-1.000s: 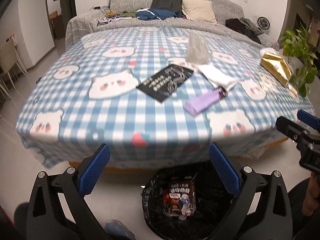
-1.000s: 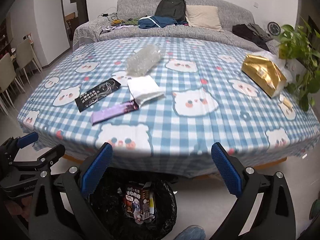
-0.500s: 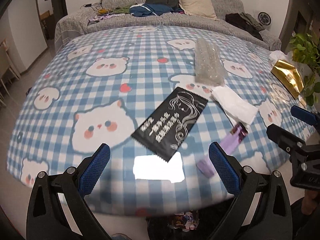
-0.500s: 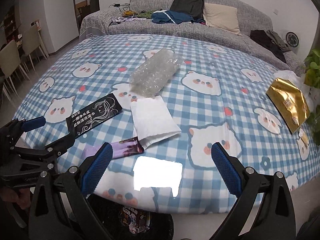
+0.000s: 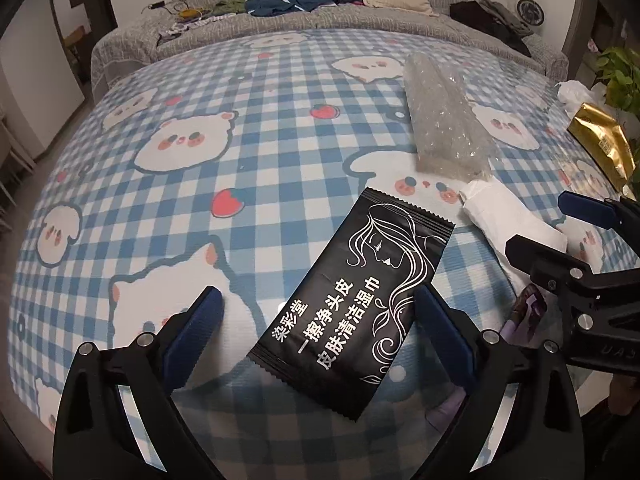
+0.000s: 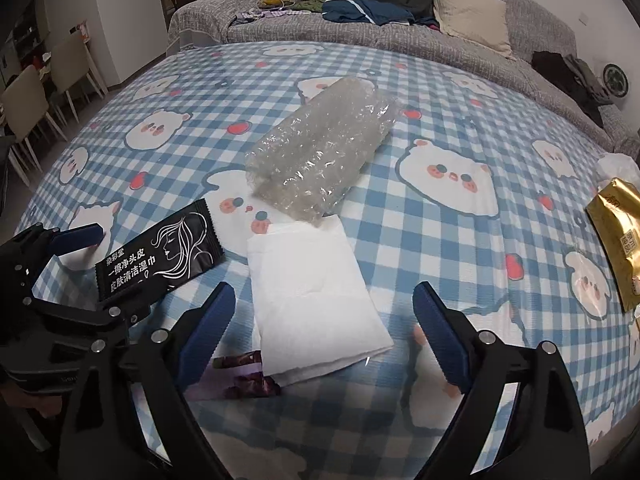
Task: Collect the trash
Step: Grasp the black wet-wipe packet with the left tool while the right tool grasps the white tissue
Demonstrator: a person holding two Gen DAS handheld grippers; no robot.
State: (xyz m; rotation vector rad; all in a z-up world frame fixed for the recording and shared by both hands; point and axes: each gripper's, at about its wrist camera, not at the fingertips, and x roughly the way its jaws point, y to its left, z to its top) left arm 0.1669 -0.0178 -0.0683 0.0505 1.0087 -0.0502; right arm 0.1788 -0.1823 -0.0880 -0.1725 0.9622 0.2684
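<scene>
A black wet-wipe packet lies flat on the checked tablecloth. My left gripper is open, its fingers on either side of the packet's near end. My right gripper is open over a white folded tissue. A purple wrapper pokes out under the tissue's near edge. A clear bubble-wrap roll lies just beyond the tissue. A gold foil bag lies at the table's right edge. The black packet also shows in the right wrist view, with the left gripper at it.
A grey sofa with a backpack, clothes and a cushion stands behind the table. A green plant is at the far right. Dining chairs stand at the left. The bin is out of view.
Both grippers have moved from above the floor bin forward over the table and down. The left one now straddles the black packet, the right one hovers over the tissue.
</scene>
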